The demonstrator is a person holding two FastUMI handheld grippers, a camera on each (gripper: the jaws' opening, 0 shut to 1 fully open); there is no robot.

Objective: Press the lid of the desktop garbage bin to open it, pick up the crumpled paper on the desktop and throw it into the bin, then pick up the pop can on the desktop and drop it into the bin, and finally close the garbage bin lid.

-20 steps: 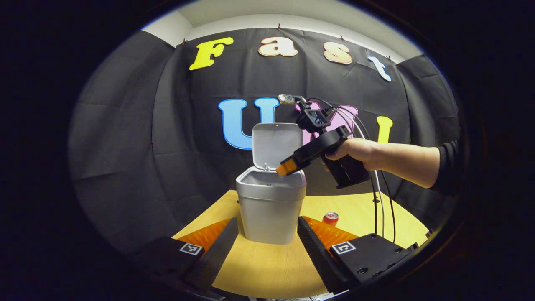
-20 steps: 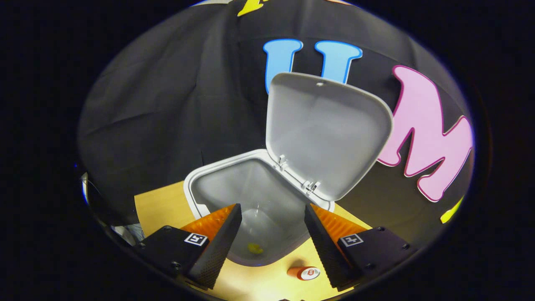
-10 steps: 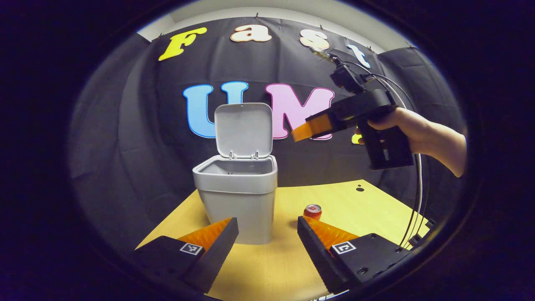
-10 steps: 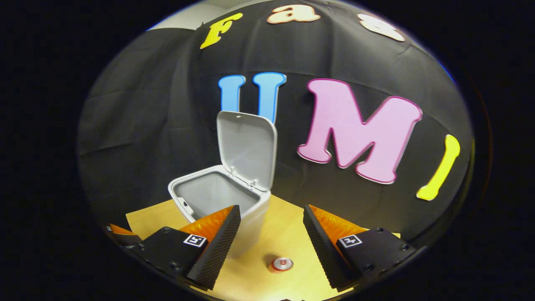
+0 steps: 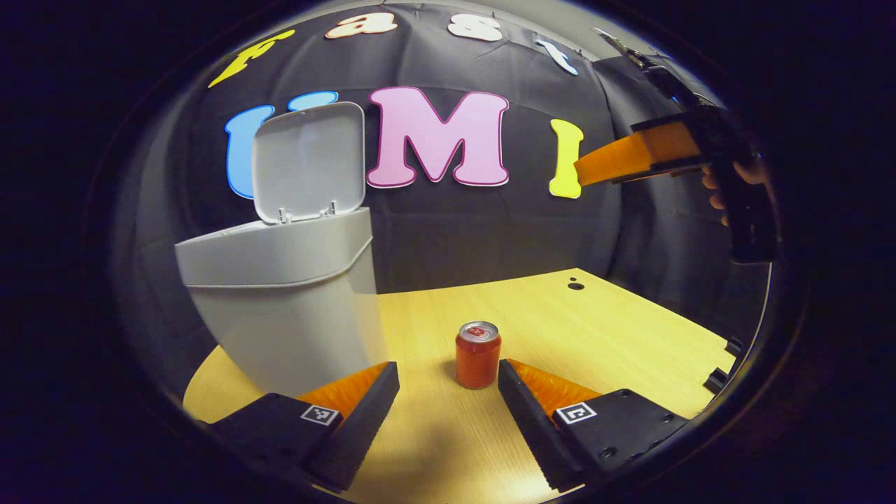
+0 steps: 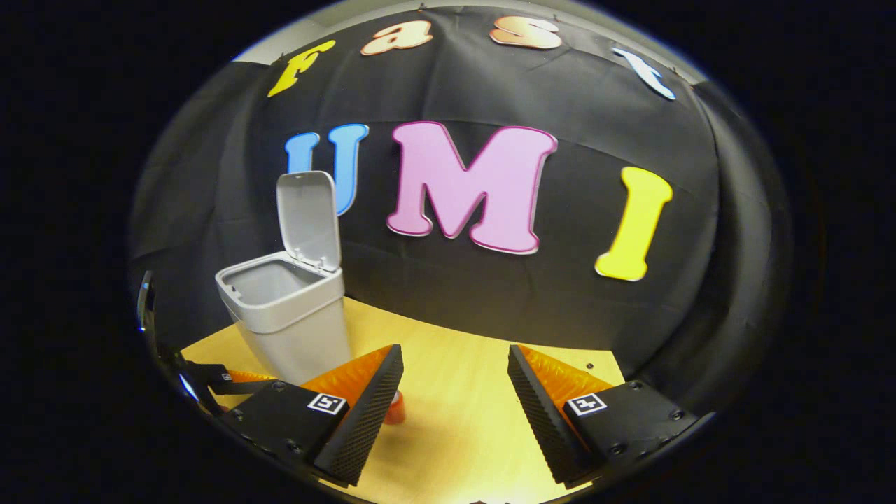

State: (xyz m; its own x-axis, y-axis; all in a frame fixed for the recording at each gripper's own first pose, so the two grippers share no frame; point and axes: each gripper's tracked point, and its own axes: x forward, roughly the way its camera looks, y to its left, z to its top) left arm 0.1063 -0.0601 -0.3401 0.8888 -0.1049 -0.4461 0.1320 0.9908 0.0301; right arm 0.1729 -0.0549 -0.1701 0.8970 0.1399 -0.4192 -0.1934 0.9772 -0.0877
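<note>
A red pop can point(image 5: 478, 353) stands upright on the wooden table point(image 5: 630, 329), just ahead of my left gripper point(image 5: 446, 369), which is open with the can near its right finger. The grey bin point(image 5: 280, 308) stands to the left with its lid point(image 5: 308, 161) raised. My right gripper point(image 5: 609, 159) hangs high at the right, held by a hand point(image 5: 728, 189). In the right gripper view, my right gripper point(image 6: 456, 350) is open and holds nothing. The bin point(image 6: 290, 322) is at the left there with its lid point(image 6: 308, 217) up. The can point(image 6: 396, 410) peeks out behind the left finger.
The booth's black cloth wall closes off the back and sides. The table has two small holes point(image 5: 575, 285) near its far right and its edge runs at the right point(image 5: 721, 364). My left gripper point(image 6: 224, 378) lies low at the far left of the right gripper view.
My left gripper has swung right and come down close to the can, so the bin slid to the left. My right gripper has pulled up and away from the bin's opening to the right.
</note>
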